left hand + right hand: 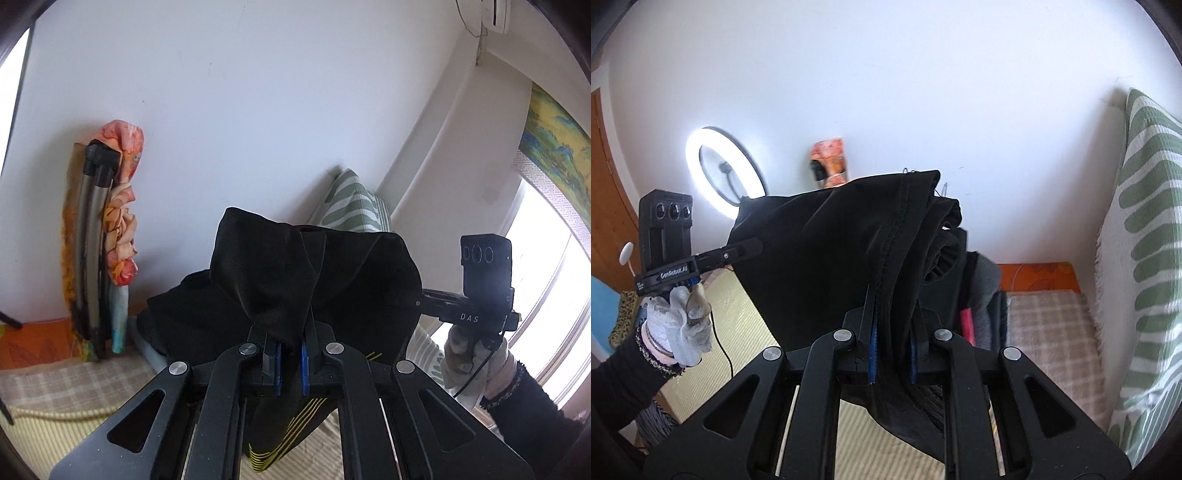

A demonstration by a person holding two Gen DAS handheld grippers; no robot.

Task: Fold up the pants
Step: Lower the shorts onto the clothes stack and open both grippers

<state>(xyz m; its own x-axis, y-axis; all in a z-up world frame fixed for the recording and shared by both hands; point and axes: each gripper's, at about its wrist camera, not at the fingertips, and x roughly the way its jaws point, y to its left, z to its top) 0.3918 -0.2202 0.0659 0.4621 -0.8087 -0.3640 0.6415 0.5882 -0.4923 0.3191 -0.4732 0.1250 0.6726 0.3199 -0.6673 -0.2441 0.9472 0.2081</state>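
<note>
The black pants [288, 266] hang bunched and lifted off the bed between both grippers. Yellow stripes [295, 428] show on the part below my left gripper [290, 363], whose blue pads are shut on a fold of the cloth. My right gripper [892, 354] is shut on a thicker, seamed bundle of the pants [831, 266]. In the left wrist view the right gripper [423, 299] enters the cloth from the right, held by a gloved hand [469, 354]. In the right wrist view the left gripper [751, 247] bites the far left edge, held by a gloved hand [681, 325].
A checked blanket [1049, 328] and a striped mat [37, 424] cover the bed below. A pile of folded clothes [982, 306] lies behind the pants. A green striped cushion [1145, 258] leans at the right. A ring light [716, 173], a folded chair with floral cloth [107, 236] and a window [554, 295] stand around.
</note>
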